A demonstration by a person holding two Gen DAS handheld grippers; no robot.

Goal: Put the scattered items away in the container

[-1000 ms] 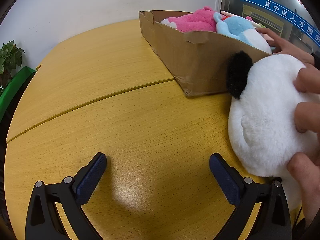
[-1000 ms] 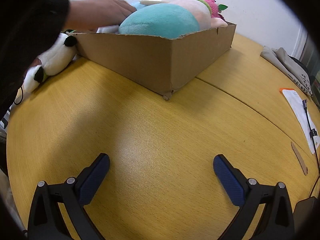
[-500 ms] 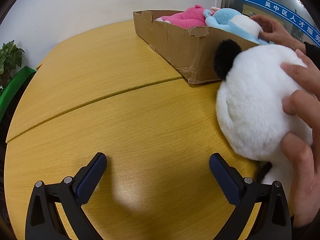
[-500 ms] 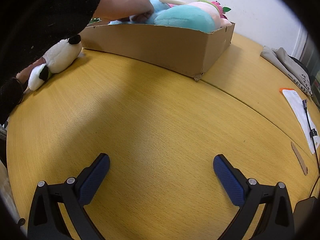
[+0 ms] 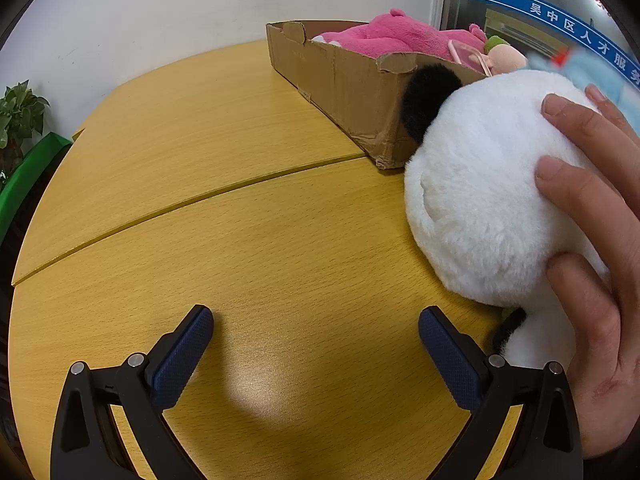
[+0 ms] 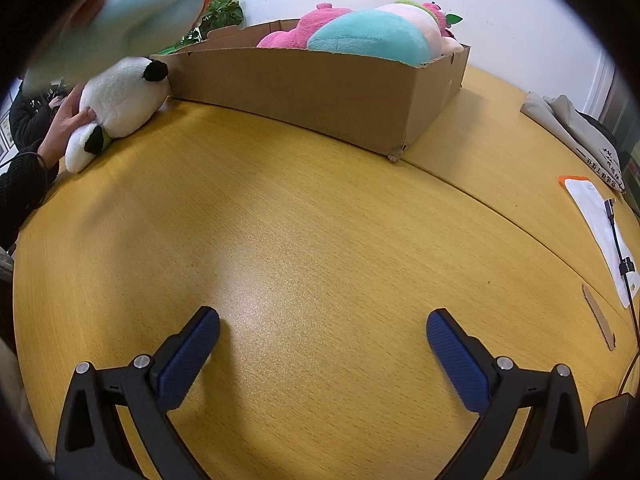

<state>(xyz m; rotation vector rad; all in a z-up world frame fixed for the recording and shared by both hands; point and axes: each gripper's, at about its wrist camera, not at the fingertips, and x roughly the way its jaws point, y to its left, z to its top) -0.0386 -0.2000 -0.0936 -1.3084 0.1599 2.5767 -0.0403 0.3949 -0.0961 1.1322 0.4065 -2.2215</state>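
A white panda plush (image 5: 480,200) with a black ear lies on the yellow table beside the cardboard box (image 5: 344,80), and a person's hand (image 5: 600,240) rests on it. In the right wrist view the same panda plush (image 6: 120,96) sits at the box's left end (image 6: 320,92). A light blue plush (image 6: 132,20) is blurred in the air above the panda, held by a hand. The box holds a pink plush (image 5: 400,36) and a teal plush (image 6: 368,36). My left gripper (image 5: 316,344) and right gripper (image 6: 322,346) are both open, low over bare table, holding nothing.
A potted plant (image 5: 20,116) stands beyond the table's left edge. Folded grey cloth (image 6: 576,132), a white paper with a cable (image 6: 600,224) and a small cardboard strip (image 6: 598,316) lie at the right side. A seam (image 5: 192,204) crosses the tabletop.
A hand has lifted the light blue plush out of the box into the air. The box has turned and slid on the table. The panda has shifted under the hand. Both grippers stayed put.
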